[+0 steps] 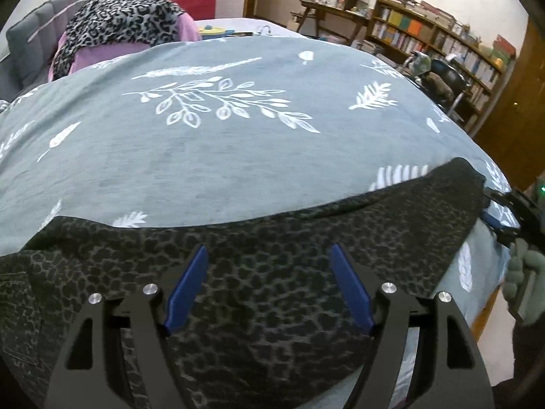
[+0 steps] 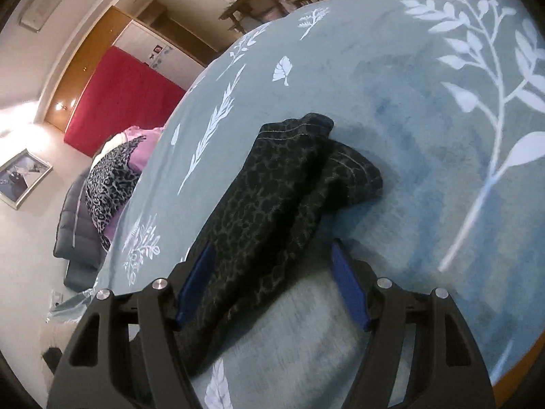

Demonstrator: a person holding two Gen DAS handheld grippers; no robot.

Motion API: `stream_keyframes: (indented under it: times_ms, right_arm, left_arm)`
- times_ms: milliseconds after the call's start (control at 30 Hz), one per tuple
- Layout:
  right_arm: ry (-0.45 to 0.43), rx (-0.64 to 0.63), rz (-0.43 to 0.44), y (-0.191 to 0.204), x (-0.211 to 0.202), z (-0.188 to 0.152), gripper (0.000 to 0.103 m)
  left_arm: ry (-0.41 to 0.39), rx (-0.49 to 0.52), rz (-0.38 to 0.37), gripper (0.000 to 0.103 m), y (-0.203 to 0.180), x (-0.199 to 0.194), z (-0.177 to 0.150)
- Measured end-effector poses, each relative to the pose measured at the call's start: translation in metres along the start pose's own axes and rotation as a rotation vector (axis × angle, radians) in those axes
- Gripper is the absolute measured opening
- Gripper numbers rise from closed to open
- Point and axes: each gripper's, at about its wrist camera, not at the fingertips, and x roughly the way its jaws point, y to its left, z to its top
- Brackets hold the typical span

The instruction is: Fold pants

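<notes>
Dark leopard-print pants lie flat across the near edge of the grey-blue bedspread. My left gripper is open just above the pants, fingers spread wide, holding nothing. In the right wrist view the two pant legs lie stacked, their hems pointing away. My right gripper is open, its left finger beside the legs, the fabric passing between the fingers. The right gripper also shows at the far right of the left wrist view, by the pants' end.
The bedspread has white leaf prints. A leopard and pink cloth pile sits at the far left by a grey headboard. Bookshelves and a desk stand beyond the bed. The bed's wooden edge is at lower right.
</notes>
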Motion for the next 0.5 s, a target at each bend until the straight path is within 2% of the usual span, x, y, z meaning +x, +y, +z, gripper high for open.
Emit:
stream_keyframes:
  times_ms: [233, 267, 300, 333, 367, 400, 500]
  right_arm:
    - [-0.037, -0.038, -0.015, 0.007, 0.02, 0.017, 0.069]
    - [-0.044, -0.051, -0.027, 0.009, 0.022, 0.018, 0.065]
    - [-0.046, -0.07, -0.05, 0.011, 0.025, 0.02, 0.053]
    - [-0.042, -0.086, -0.083, 0.012, 0.029, 0.021, 0.046]
    - [-0.039, -0.092, -0.096, 0.012, 0.03, 0.022, 0.03]
    - [-0.036, -0.095, -0.094, 0.012, 0.03, 0.021, 0.021]
    - [-0.052, -0.135, -0.09, 0.02, 0.021, 0.02, 0.013]
  left_arm:
    - [0.047, 0.046, -0.016, 0.075, -0.018, 0.019, -0.007]
    - [0.057, 0.043, -0.017, 0.075, -0.018, 0.023, -0.009]
    - [0.07, 0.04, -0.015, 0.075, -0.018, 0.027, -0.01]
    - [0.081, 0.037, -0.011, 0.075, -0.017, 0.031, -0.012]
    - [0.089, 0.032, -0.009, 0.075, -0.016, 0.034, -0.014]
    - [0.09, 0.027, -0.01, 0.075, -0.015, 0.034, -0.015]
    - [0.083, 0.016, -0.008, 0.075, -0.009, 0.031, -0.014]
